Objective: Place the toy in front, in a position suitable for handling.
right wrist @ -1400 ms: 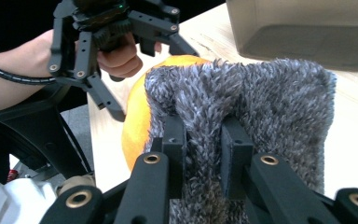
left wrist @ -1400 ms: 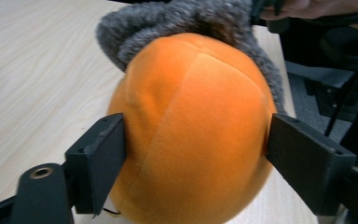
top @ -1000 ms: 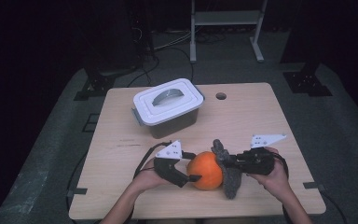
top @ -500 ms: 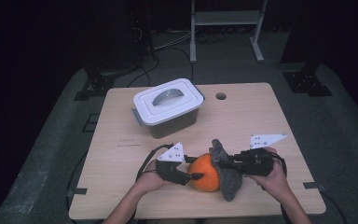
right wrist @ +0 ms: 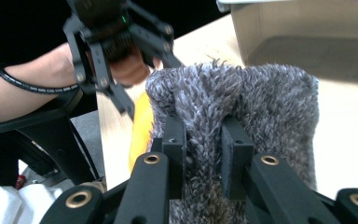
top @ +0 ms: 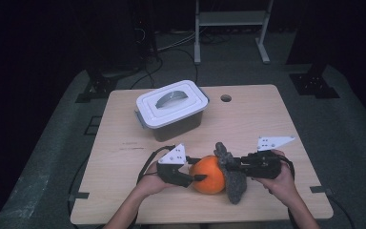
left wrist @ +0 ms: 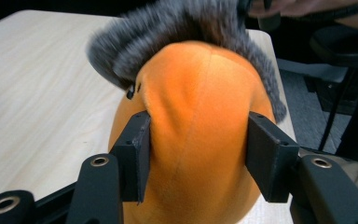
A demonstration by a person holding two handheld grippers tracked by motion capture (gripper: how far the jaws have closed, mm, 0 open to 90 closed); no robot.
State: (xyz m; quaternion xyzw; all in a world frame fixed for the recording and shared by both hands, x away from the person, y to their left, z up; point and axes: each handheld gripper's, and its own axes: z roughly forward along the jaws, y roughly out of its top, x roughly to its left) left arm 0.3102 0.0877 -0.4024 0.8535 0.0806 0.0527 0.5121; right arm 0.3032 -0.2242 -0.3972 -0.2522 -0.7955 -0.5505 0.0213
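High view: at the table's (top: 124, 119) six o'clock edge, the orange plush ball (top: 208, 174) is being clamped by the left gripper (top: 196, 177), whose jaws have just been closing onto it. At its three o'clock, the grey fuzzy cloth (top: 232, 179) is being pinched tight by the right gripper (top: 229, 164).

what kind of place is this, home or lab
Probably a lab or recording studio, not a home: a lone wooden table in a dark room, cables trailing over grey carpet, and black stand feet beside a white metal rack.
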